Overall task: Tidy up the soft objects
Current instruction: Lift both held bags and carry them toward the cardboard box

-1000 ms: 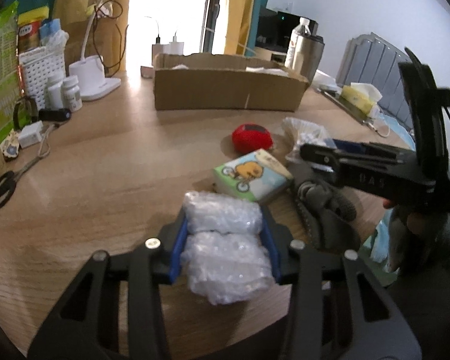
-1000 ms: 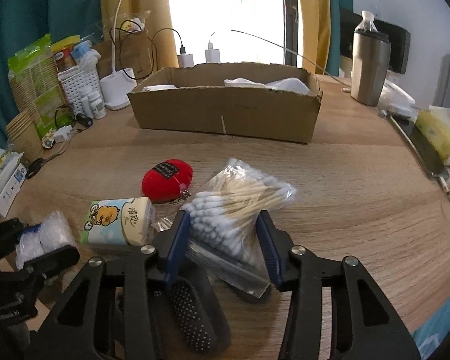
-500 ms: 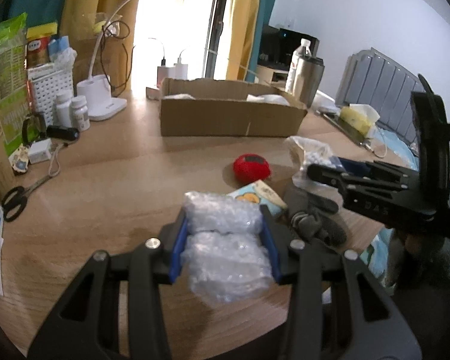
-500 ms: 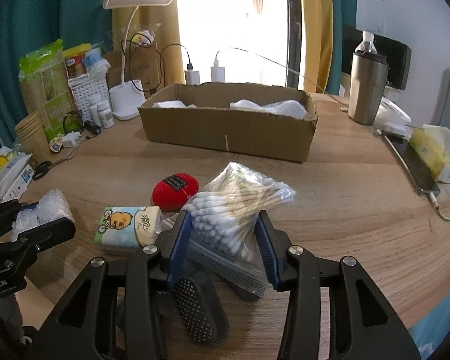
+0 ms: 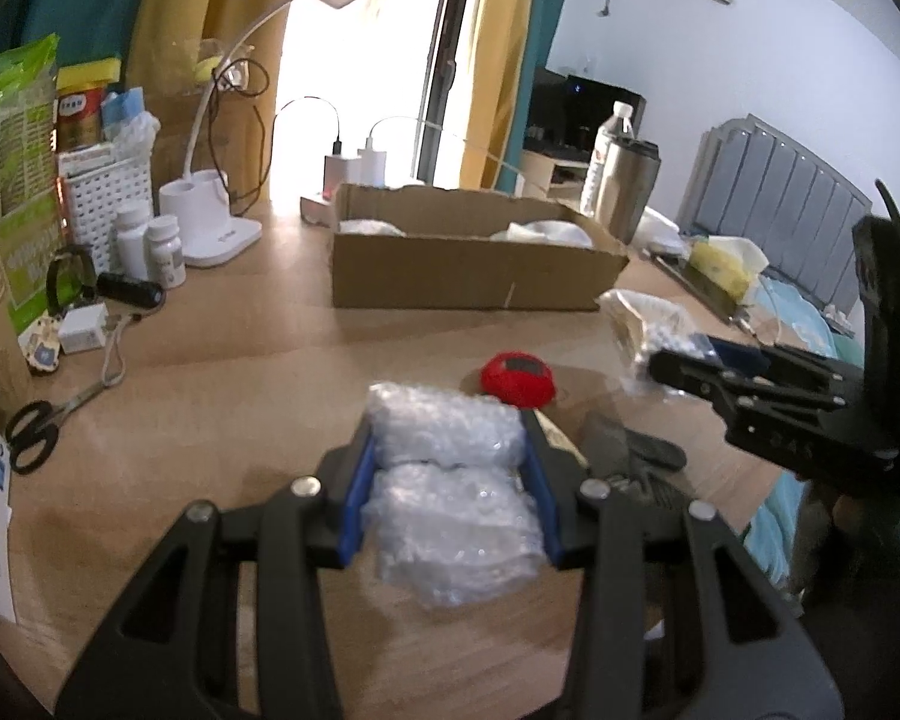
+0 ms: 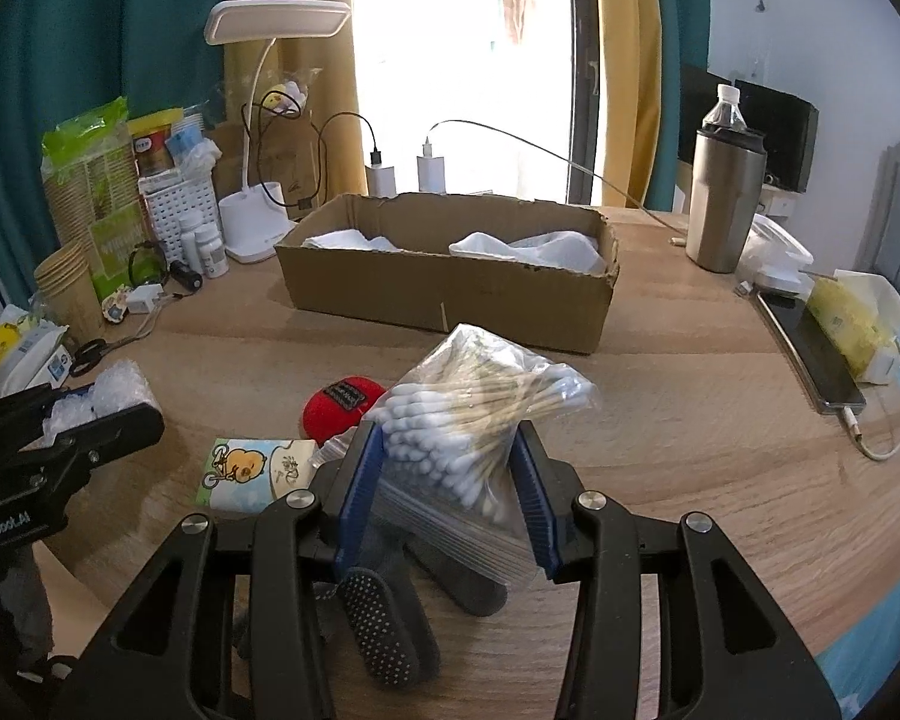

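Observation:
My left gripper (image 5: 447, 438) is shut on a roll of bubble wrap (image 5: 450, 504) and holds it above the wooden table (image 5: 222, 384). My right gripper (image 6: 450, 450) is shut on a clear bag of cotton swabs (image 6: 474, 414), lifted off the table. The right gripper also shows in the left wrist view (image 5: 684, 366). The left gripper shows in the right wrist view (image 6: 108, 402). An open cardboard box (image 6: 450, 294) with white soft items inside stands beyond both. A red pouch (image 6: 342, 408), a tissue pack (image 6: 258, 474) and grey gloves (image 6: 390, 618) lie on the table below.
A desk lamp (image 6: 258, 228), white basket and pill bottles (image 5: 150, 246) stand at the back left. Scissors (image 5: 48, 420) lie at the left. A steel tumbler (image 6: 726, 204), a phone (image 6: 810, 354) and a yellow tissue pack (image 6: 852, 324) are at the right.
Both grippers have risen and tilted up with their loads still held. The box looks farther off and lower in both views.

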A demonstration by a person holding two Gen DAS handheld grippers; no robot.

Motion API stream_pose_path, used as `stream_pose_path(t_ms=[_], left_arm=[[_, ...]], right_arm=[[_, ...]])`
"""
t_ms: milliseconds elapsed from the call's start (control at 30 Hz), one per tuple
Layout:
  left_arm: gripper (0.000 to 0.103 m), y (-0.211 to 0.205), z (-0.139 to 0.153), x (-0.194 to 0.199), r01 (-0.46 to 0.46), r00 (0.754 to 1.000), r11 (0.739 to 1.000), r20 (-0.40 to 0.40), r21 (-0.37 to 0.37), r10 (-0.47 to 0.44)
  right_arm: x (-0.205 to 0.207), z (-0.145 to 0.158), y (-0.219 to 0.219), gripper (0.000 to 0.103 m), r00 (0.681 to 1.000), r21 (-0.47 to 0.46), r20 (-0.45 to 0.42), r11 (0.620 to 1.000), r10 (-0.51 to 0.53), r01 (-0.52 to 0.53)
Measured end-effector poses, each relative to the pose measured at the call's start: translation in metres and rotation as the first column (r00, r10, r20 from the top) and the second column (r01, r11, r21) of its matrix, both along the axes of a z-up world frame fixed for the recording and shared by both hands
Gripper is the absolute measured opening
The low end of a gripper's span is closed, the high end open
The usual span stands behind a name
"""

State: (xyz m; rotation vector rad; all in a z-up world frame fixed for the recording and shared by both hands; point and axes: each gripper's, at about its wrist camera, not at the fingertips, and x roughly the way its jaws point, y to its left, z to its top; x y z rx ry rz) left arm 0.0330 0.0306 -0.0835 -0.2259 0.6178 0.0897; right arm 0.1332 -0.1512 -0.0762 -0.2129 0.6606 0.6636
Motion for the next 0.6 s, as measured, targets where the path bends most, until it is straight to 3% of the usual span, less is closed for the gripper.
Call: stream_pose_path(t_ms=[600], left_arm=[[0.045, 0.015, 0.012, 0.034, -0.008, 1.0, 1.0, 0.002, -0.003, 0.008]], right_arm=[[0.027, 0.01, 0.007, 0.046, 1.0, 0.003, 0.0, 1.0, -0.011, 0.011]])
